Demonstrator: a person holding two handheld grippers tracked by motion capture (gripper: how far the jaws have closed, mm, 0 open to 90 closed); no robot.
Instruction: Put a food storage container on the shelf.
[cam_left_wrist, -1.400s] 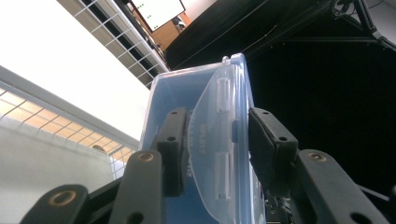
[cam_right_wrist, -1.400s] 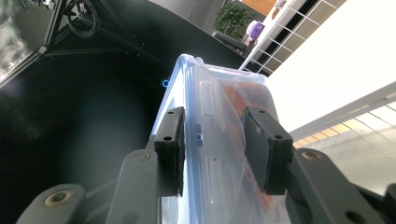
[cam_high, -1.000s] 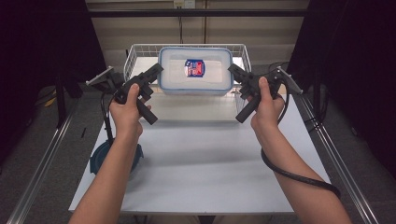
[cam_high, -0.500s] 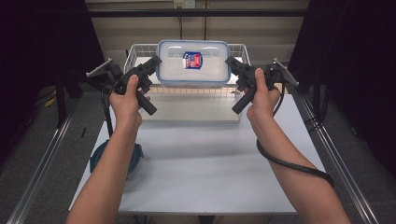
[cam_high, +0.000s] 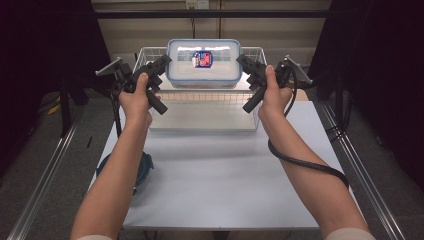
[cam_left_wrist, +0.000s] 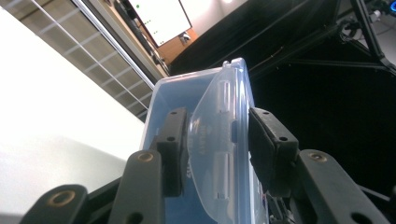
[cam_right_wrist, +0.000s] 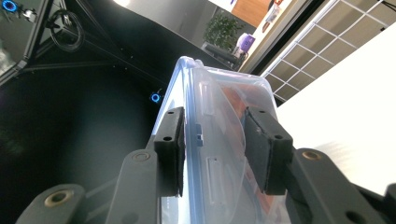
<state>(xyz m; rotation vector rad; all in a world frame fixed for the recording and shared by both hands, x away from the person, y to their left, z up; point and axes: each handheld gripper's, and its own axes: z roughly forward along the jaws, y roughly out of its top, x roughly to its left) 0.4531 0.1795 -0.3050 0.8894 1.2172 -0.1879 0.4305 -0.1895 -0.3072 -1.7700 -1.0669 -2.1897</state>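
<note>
Though clear, box (cam_high: 203, 62) blue-rimmed (red label)

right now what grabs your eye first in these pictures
A clear plastic lidded box with a blue rim hangs in mid-air above the white wire basket at the far end of the white table. The left gripper and right gripper clamp its two ends, jaws over the latch flaps.

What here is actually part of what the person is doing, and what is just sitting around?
In use:
- clear lidded container, held up over the basket
- left gripper, clamped on one end flap
- right gripper, clamped on the other end flap
- wire basket below it

Lying about:
- blue round thing under the table edge
- white table
</note>
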